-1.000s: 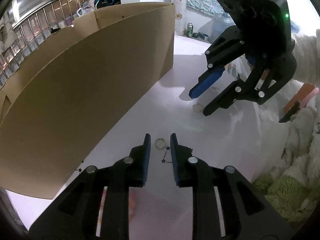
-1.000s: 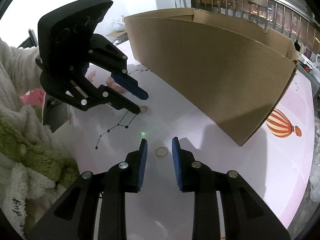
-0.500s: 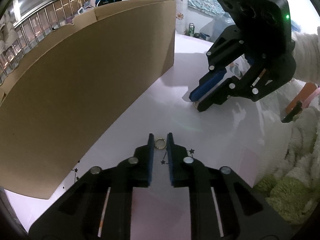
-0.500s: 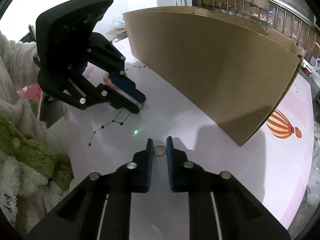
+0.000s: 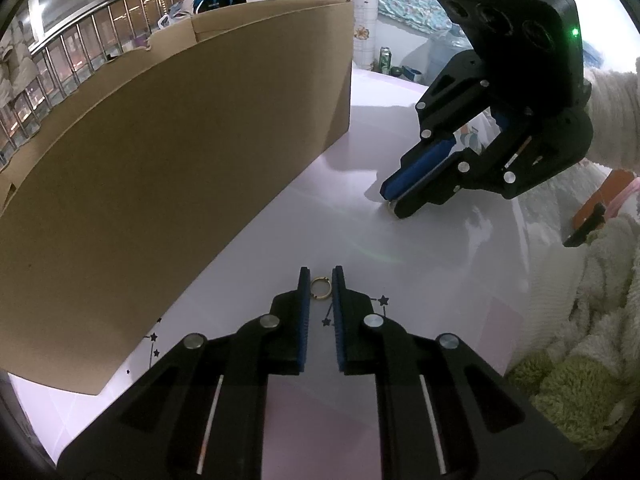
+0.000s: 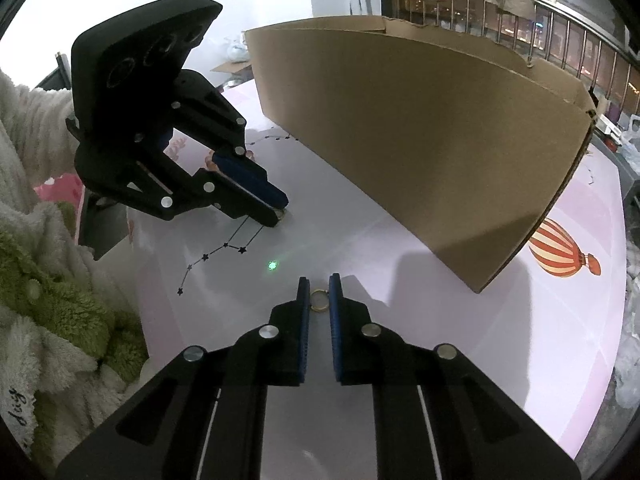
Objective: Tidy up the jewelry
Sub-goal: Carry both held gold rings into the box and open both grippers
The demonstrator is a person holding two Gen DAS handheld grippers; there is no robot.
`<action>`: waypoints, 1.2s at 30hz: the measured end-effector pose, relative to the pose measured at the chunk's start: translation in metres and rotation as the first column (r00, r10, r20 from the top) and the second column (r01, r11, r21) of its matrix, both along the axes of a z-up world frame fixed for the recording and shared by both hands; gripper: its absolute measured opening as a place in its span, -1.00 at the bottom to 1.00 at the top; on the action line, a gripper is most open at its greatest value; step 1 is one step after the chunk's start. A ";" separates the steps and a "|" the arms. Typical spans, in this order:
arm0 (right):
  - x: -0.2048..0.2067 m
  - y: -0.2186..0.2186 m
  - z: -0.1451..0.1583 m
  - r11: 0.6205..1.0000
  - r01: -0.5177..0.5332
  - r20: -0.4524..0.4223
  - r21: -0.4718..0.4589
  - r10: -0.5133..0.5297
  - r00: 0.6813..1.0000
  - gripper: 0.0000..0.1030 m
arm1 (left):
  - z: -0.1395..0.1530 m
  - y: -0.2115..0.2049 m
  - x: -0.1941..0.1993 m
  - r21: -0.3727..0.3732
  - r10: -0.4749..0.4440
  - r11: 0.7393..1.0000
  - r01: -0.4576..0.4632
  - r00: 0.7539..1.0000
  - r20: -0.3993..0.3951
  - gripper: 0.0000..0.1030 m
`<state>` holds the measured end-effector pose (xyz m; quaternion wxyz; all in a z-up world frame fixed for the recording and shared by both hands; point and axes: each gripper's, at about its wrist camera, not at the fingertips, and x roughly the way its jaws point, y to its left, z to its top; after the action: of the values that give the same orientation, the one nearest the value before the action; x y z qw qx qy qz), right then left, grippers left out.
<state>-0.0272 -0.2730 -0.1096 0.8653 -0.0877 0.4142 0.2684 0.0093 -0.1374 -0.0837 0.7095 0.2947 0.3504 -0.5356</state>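
Two small gold rings lie on the pale pink table [image 5: 432, 280]. My left gripper [image 5: 321, 274] is shut on one ring [image 5: 320, 298], with both blue pads touching its sides. In the right wrist view my right gripper [image 6: 319, 282] is shut the same way on the other ring [image 6: 319, 311]. Each gripper also shows in the other's view: the right gripper [image 5: 393, 203] with its tips down on the table, and the left gripper [image 6: 280, 211] likewise. Only a sliver of ring shows at their tips there.
A large open cardboard box [image 5: 160, 160] stands along the far side of the table, close behind both grippers. A person's fluffy white and green sleeves [image 6: 48, 300] border the near side. The tabletop carries a printed hot-air balloon [image 6: 560, 254] and star lines [image 6: 224, 246].
Both grippers have closed from open around their rings to pads against them. Neither hand has shifted much.
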 end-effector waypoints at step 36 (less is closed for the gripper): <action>0.066 0.009 0.120 1.000 0.015 0.270 0.001 -0.014 0.963 -0.81 | 0.108 0.001 0.067 -0.166 0.160 0.976 -0.143 0.983 0.093 -0.81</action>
<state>0.0389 -0.2641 0.0102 0.9156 -0.1210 0.2931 0.2473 0.0766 -0.1363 0.0243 0.7872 0.2375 0.2901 -0.4896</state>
